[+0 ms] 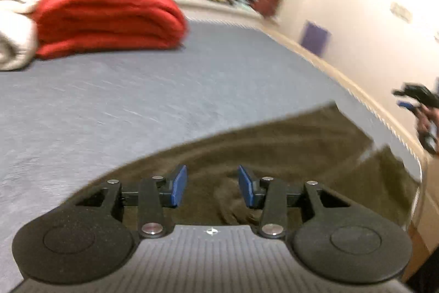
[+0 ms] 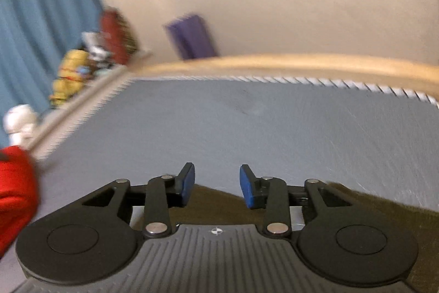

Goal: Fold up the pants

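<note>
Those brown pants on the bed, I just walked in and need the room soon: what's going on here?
A person is folding the brown pants on the grey bed with two tools. The left hand-held gripper hangs open over the fabric, gripping nothing. The right hand-held gripper is open too, at the pants' edge. A folded red blanket sits further back. Both views are motion-blurred.
</note>
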